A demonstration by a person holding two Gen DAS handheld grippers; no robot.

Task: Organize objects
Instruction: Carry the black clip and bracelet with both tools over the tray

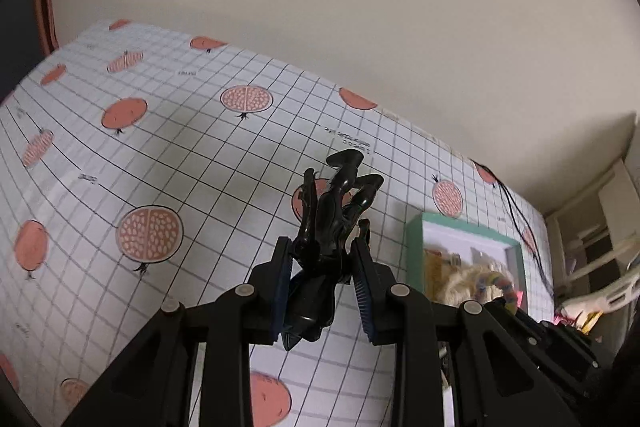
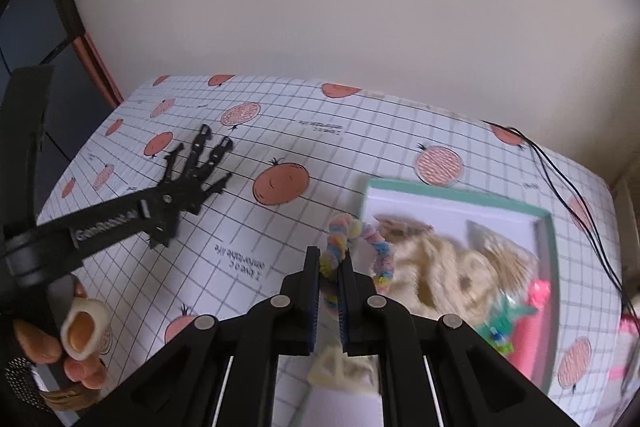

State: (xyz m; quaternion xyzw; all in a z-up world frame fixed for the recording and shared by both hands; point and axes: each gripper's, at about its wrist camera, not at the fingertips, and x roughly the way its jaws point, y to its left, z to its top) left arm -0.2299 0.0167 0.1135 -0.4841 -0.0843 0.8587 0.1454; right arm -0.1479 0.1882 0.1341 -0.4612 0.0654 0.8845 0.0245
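Pomegranate-print gridded tablecloth (image 2: 280, 227); green-rimmed tray (image 2: 552, 247), black cable (image 2: 560, 179).

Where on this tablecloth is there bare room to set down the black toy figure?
Bare tablecloth lies between the left gripper holding the black figure and the green-rimmed box. The box is crowded, and the right gripper holds a pastel chenille loop beside it.

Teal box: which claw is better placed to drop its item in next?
Right. The right claw, shut on the pastel fuzzy loop, sits beside the teal box. The left claw, holding the black figure, is farther off over the tablecloth.
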